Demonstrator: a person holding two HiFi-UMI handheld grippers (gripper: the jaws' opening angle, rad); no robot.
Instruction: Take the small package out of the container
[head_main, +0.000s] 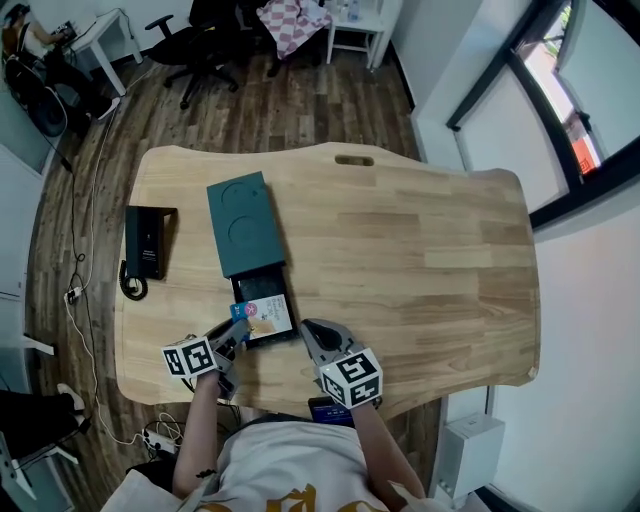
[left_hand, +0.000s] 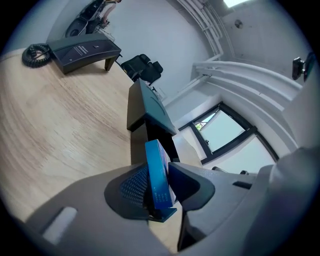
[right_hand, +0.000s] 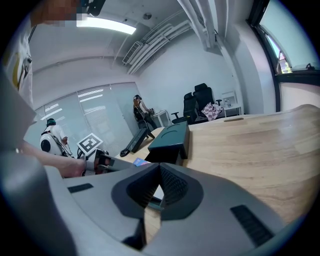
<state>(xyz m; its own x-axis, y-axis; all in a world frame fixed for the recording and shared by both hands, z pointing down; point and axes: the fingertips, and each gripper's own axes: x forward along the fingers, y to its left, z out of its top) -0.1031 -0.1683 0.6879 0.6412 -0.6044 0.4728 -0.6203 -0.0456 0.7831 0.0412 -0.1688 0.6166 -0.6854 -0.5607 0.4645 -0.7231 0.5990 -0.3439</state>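
Container (head_main: 245, 222) lies flat on the table (head_main: 430, 260), its drawer (head_main: 280, 297) pulled out of the near end toward the person. Left gripper (head_main: 238, 330) comes in at the drawer's near-left corner. The left gripper view shows the jaws clamped on the package (left_hand: 159, 180): a slim blue box held on edge, one ribbed pad against each broad face. Gripping the flat faces gives the pads the most surface, so the box should not twist when raised. The package sits at the drawer's left rim, over the open tray; whether it is already clear of the tray floor I cannot tell. A pale card-like item shows in the drawer just beside it, nature unclear. Right gripper (head_main: 318, 335) rests on the table just right of the drawer, jaws drawn together on nothing. It seems parked there to stay close without blocking the lift. Phone (head_main: 147, 240) lies well left of the container, not involved. Judged step: grip made, lift-out next; moving up and toward the person should avoid the drawer wall.
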